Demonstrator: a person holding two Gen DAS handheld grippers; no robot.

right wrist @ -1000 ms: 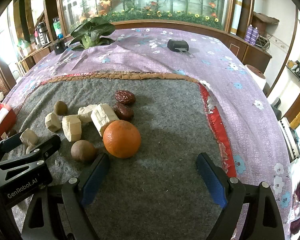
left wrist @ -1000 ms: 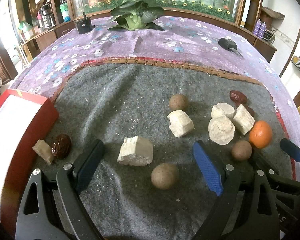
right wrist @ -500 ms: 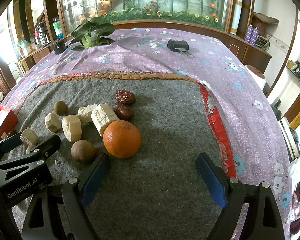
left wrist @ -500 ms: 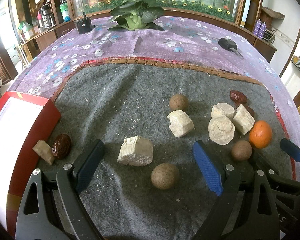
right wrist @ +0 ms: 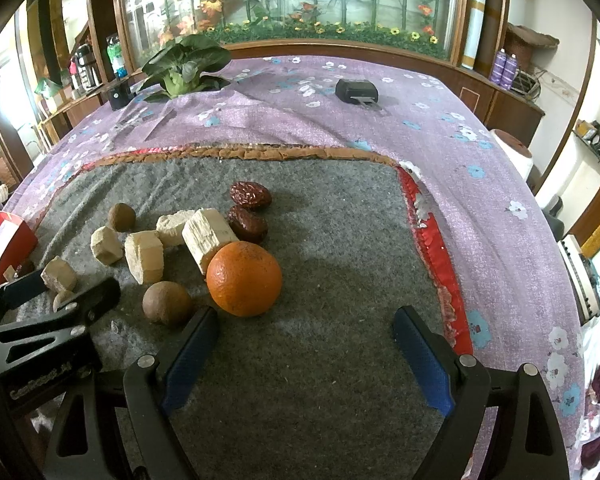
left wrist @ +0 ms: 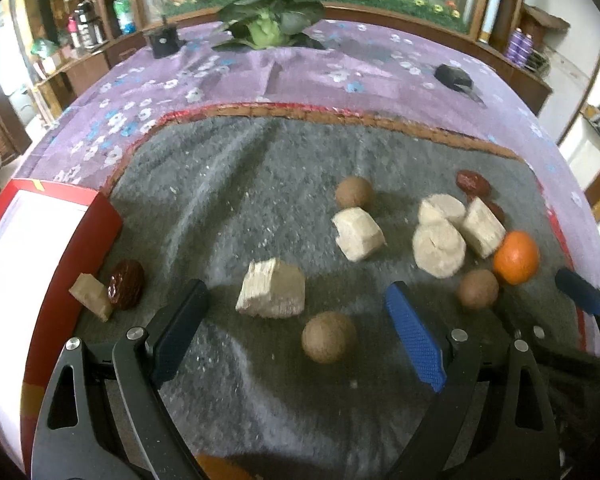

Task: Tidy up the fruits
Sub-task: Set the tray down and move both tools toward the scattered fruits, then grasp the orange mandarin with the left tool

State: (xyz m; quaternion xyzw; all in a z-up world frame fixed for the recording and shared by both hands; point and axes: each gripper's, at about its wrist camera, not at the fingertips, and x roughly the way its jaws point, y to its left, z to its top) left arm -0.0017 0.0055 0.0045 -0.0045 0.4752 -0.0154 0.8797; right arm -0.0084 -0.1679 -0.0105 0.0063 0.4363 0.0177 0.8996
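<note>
Fruits lie on a grey felt mat (left wrist: 228, 200). In the left wrist view my left gripper (left wrist: 296, 316) is open and empty, with a pale chunk (left wrist: 271, 289) and a brown round fruit (left wrist: 329, 336) between its fingers. Further off lie more pale chunks (left wrist: 358, 233), brown balls (left wrist: 477, 288), red dates (left wrist: 473, 182) and an orange (left wrist: 516, 257). A date (left wrist: 126, 284) and a small chunk (left wrist: 91, 296) lie by the red box (left wrist: 40, 248). My right gripper (right wrist: 306, 342) is open and empty, just behind the orange (right wrist: 244, 278).
The purple flowered tablecloth (right wrist: 340, 120) surrounds the mat. A green leafy vegetable (left wrist: 266, 26) and two black devices (left wrist: 454, 76) sit at the back. The red box stands at the mat's left edge. The mat's right half (right wrist: 340, 240) is bare.
The left wrist view has shifted slightly right and forward, so the red box shows more at the left. The right gripper and the fruits have not moved.
</note>
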